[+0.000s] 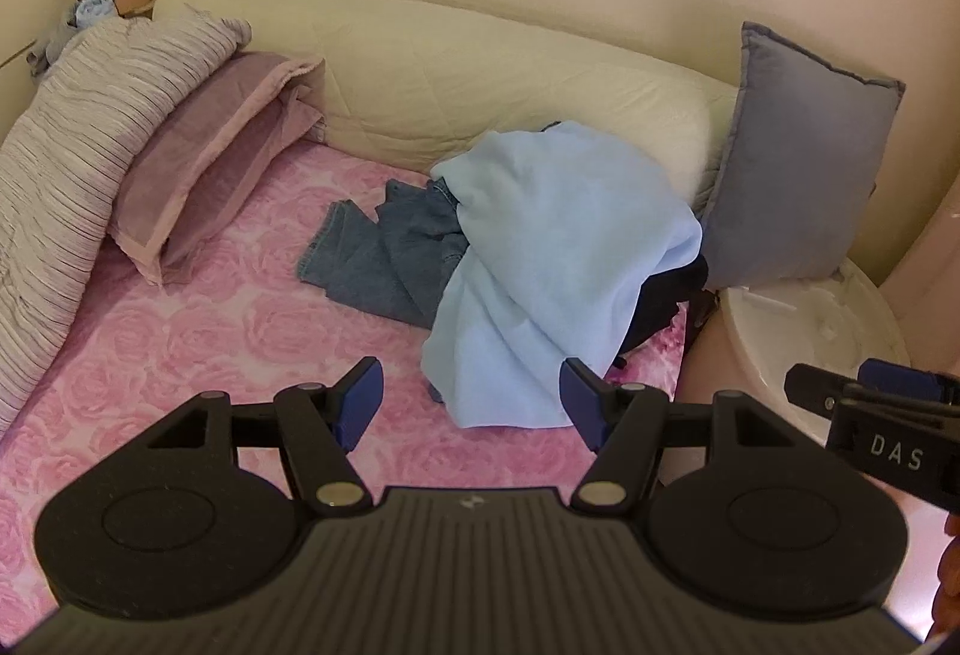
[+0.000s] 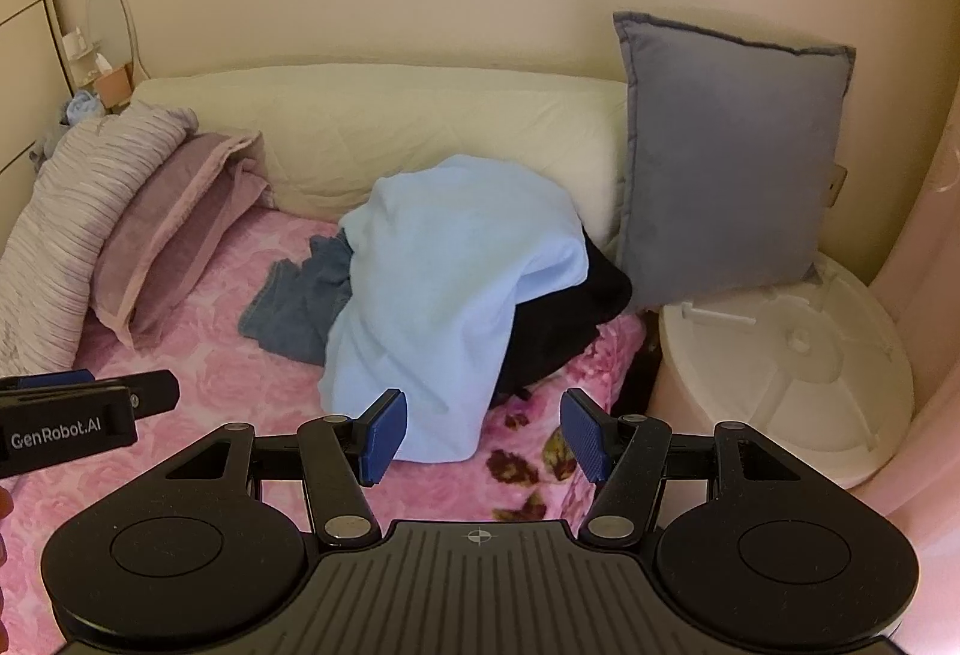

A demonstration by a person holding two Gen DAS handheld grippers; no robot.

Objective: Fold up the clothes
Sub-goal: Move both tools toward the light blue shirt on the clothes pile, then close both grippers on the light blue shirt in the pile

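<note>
A pile of clothes lies on the pink rose-patterned bed (image 1: pixel 180 343) (image 2: pixel 228 373). A light blue garment (image 1: pixel 552 265) (image 2: pixel 432 295) is draped over the top of it. Blue jeans (image 1: pixel 384 259) (image 2: pixel 300 307) stick out on the left, and a black garment (image 1: pixel 666 301) (image 2: pixel 564 319) shows on the right. My left gripper (image 1: pixel 471 406) hovers open just short of the blue garment's near hem, holding nothing. My right gripper (image 2: pixel 483 436) is also open and empty, with that hem showing between its fingers.
A grey-blue cushion (image 1: pixel 798 175) (image 2: pixel 726 162) leans on the wall at right, above a white round tub lid (image 2: pixel 786 355). A cream bolster (image 1: pixel 480 78) runs along the wall. A mauve pillow (image 1: pixel 204 162) and a striped quilt (image 1: pixel 78 144) lie at left.
</note>
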